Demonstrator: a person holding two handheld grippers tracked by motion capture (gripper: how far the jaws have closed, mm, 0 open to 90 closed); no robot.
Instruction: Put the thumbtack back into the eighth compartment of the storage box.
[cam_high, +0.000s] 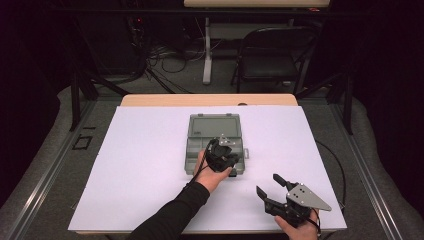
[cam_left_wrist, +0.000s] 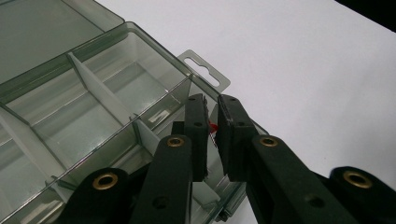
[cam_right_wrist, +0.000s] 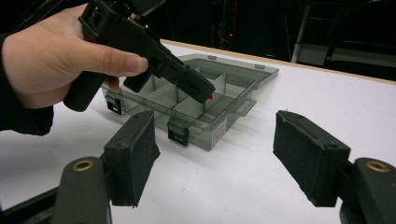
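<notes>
A clear compartment box (cam_high: 216, 145) lay open near the middle of the white sheet (cam_high: 140, 165), its lid flat behind it. The left gripper (cam_left_wrist: 213, 128) was held over a front corner compartment, jaws pinched on a small red piece (cam_left_wrist: 213, 127). Upright dividers (cam_left_wrist: 100, 93) stood close beside the jaws. The right gripper (cam_right_wrist: 215, 154) was held well apart, jaws wide and empty.

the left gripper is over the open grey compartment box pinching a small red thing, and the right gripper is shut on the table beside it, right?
Not quite: the right gripper is open, its jaws wide apart with nothing between them, as the right gripper view shows. The rest holds: the left gripper pinches a small red thing over the open compartment box.
</notes>
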